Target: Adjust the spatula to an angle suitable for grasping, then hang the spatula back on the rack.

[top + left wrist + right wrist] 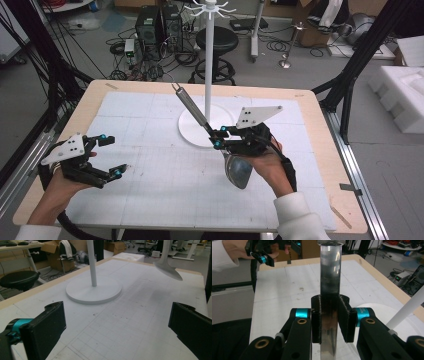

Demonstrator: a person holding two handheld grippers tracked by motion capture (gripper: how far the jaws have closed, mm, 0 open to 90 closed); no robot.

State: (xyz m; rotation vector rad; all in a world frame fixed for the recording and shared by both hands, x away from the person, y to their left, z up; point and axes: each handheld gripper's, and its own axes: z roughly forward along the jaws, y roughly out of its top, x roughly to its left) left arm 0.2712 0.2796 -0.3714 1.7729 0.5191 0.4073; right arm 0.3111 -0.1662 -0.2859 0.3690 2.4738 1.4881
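The right gripper clamps the shiny steel ladle by its handle, likely for hanging on the white pole stand, while the left gripper waits wide open, empty.

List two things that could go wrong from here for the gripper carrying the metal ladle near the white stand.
1. The right gripper clamps the shiny metal ladle on its thin smooth handle, bowl hanging low, so it could pivot or slip.
2. The handle's tip sits close to the white pole stand, so a swing might knock it.
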